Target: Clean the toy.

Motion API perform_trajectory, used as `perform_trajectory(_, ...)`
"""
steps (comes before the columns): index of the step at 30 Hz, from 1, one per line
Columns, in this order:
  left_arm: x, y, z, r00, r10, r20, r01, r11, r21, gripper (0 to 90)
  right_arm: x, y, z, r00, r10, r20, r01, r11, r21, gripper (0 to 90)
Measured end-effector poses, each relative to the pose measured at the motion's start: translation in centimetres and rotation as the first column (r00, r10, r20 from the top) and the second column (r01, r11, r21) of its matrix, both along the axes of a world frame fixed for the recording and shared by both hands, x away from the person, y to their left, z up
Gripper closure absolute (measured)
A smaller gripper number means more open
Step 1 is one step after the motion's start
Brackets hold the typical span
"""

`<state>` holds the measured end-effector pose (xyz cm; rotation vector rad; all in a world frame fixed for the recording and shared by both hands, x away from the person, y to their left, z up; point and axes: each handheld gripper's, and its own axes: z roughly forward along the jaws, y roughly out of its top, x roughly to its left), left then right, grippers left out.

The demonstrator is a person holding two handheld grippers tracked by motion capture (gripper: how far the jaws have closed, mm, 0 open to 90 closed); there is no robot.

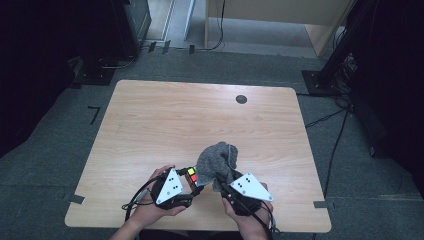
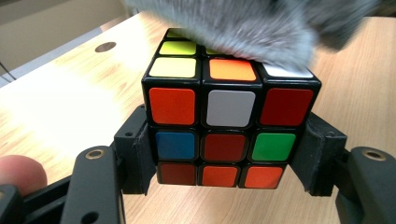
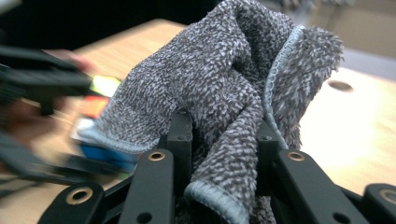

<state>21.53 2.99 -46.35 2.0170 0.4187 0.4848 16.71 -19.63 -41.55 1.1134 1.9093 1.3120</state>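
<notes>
The left gripper [image 2: 224, 186] is clamped on the cube [image 2: 229, 121] just above the table's [image 1: 150, 115] near edge, and the right gripper [image 3: 224, 154] is clamped on the grey cloth [image 3: 219, 88], which lies on the cube's top. This looks like the wiping step; next, the cloth should sweep across the top while the cube is held steady.
</notes>
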Motion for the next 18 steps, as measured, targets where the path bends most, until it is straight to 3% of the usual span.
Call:
perform_trajectory(2, -0.3, -0.3, 0.0, 0.9999, -0.015, 0.003, 0.015, 0.9998, 0.009, 33.9, -0.5, 0.9, 0.3, 0.9982, 0.058, 0.014, -0.058, 0.9983, 0.007, 69.1)
perform_trajectory(3, -0.5, -0.4, 0.0, 0.9997, -0.025, 0.008, 0.025, 0.9997, 0.002, 33.9, -0.7, 1.6, 0.2, 0.9969, 0.077, 0.015, -0.077, 0.9969, -0.015, 69.1)
perform_trajectory(5, -0.7, -0.6, 0.1, 0.9994, -0.025, 0.024, 0.025, 0.9996, 0.014, 33.9, -0.5, 2.2, -0.2, 0.9964, 0.085, 0.000, -0.085, 0.9954, -0.046, 68.9)
perform_trajectory(6, -0.6, -0.6, 0.1, 0.9994, -0.026, 0.022, 0.026, 0.9995, 0.018, 33.9, -0.4, 2.0, -0.4, 0.9967, 0.082, -0.005, -0.082, 0.9961, -0.034, 68.9)
perform_trajectory(8, -0.5, -0.3, 0.0, 0.9996, -0.024, 0.016, 0.023, 0.9997, 0.009, 33.9, 0.2, 1.2, -0.6, 0.9984, 0.045, -0.034, -0.046, 0.9987, -0.023, 69.0)
perform_trajectory(11, -0.2, 0.0, 0.1, 0.9999, -0.010, 0.007, 0.010, 0.9999, -0.009, 33.9, 0.7, 0.1, -0.8, 0.9983, -0.038, -0.043, 0.036, 0.9980, -0.052, 69.0)
perform_trajectory(13, 0.0, 0.0, 0.1, 1.0000, -0.004, 0.006, 0.004, 1.0000, -0.005, 33.9, 0.6, -0.2, -0.6, 0.9984, -0.043, -0.036, 0.042, 0.9983, -0.040, 69.0)
perform_trajectory(18, -0.1, -0.4, -0.1, 1.0000, 0.006, 0.001, -0.006, 0.9999, 0.011, 33.9, -0.3, 1.9, -0.3, 0.9969, 0.077, -0.013, -0.077, 0.9964, -0.035, 68.5)
